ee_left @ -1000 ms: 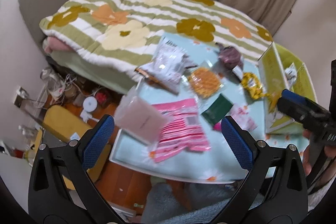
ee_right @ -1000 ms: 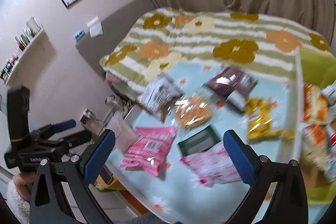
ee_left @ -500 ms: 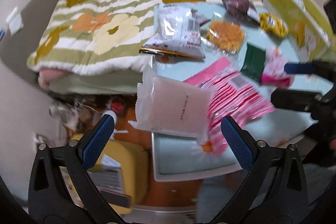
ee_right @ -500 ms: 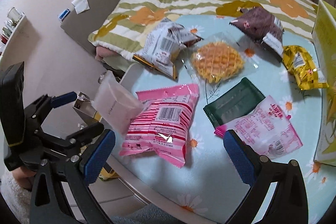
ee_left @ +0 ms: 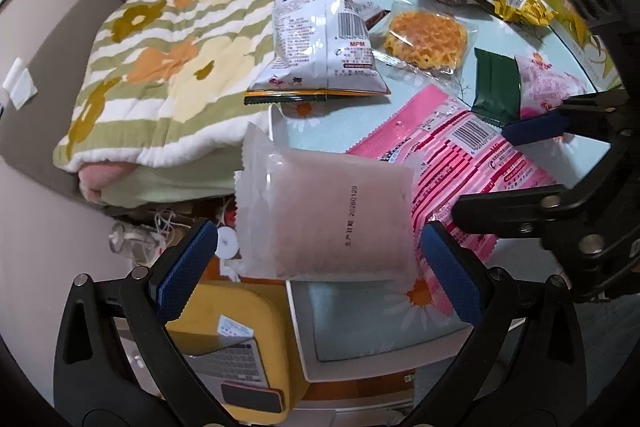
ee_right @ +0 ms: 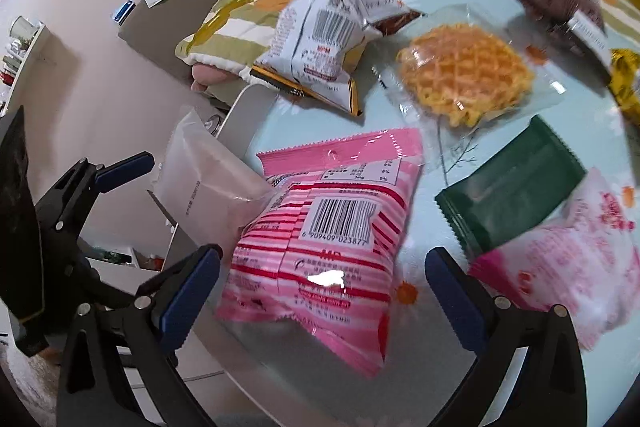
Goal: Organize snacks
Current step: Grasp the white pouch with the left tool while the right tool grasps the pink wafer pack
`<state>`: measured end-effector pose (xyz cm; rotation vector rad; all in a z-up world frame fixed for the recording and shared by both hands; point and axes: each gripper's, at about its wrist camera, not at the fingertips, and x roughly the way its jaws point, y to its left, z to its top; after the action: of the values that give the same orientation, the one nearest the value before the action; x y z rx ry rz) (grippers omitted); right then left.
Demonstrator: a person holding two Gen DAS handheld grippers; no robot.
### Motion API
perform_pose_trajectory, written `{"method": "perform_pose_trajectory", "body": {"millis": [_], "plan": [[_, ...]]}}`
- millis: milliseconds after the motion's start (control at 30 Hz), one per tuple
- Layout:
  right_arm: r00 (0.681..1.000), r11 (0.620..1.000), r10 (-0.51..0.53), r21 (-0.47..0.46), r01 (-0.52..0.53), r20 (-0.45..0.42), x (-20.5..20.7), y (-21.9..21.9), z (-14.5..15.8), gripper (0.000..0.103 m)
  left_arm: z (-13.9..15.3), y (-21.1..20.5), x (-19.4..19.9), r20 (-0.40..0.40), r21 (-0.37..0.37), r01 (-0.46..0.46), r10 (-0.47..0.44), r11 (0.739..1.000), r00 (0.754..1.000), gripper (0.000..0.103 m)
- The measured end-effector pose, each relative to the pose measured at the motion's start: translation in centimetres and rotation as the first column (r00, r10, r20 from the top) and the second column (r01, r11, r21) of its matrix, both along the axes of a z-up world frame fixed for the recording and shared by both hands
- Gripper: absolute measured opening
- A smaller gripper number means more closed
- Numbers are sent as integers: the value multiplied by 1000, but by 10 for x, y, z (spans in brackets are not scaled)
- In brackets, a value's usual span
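Blue rubber pads line the left gripper, whose fingers stand wide apart and hold nothing. Between them, just ahead, sits the frosted pale-pink packet, hanging over the near corner of the table. It looks light, soft and slick — best pinched across its flat body, not the crimped seam. The right gripper is spread open too, empty, with the pink striped bag lying between its fingers; puffy and probably crushable, so take it gently. Beyond lie a white bag, a wrapped waffle, a dark green packet — all loose on the table.
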<state>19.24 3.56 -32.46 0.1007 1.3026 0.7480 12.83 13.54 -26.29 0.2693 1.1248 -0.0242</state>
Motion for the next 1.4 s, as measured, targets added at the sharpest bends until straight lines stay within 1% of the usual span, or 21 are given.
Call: {"method": "perform_pose_trajectory", "body": {"millis": [133,167,233,267,367,500,633,733,800,933,1033,1233,1400], "plan": [[1000,1000,25,6,-25,-11,0,2,-6,89,-7,-4,2,-7,36,10,-10,999,1000,101],[999,999,34,14,-34,-8,0,3,-5,80,-9,-4,3,-9,42,10,-10,999,1000,101],[999,999,42,21,-42,-8,-1,6,-4,76,-11,-5,5,-10,47,9,-9,999,1000,101],[999,998,46,31,-46,-8,-1,5,-3,70,-12,-5,6,-11,48,9,-8,999,1000,101],[999,998,50,36,-50,1,-2,4,0,63,-15,-5,9,-15,57,17,-16,998,1000,101],[999,998,48,43,-48,9,-2,2,2,59,-19,-7,12,-16,74,28,-27,997,999,101],[998,998,53,42,-54,25,-3,3,6,55,-19,-7,12,-15,75,31,-30,997,999,100],[999,998,47,48,-48,26,-2,3,7,53,-20,-8,12,-19,58,45,-44,997,999,84],[999,998,45,48,-46,26,-3,1,7,53,-20,-10,12,-23,68,50,-48,996,999,82],[999,998,36,54,-37,23,-3,-1,8,51,-18,-12,10,-20,63,59,-57,996,998,74],[999,998,34,54,-35,25,-3,-2,10,50,-16,-12,9,-21,53,58,-57,997,998,73],[1000,997,15,70,-17,24,-5,-8,17,50,-7,-3,4,-29,-24,18,-19,1000,999,72],[999,997,5,70,-8,50,-10,-16,29,50,9,-2,-4,-8,-67,-4,4,998,1000,72]]}}
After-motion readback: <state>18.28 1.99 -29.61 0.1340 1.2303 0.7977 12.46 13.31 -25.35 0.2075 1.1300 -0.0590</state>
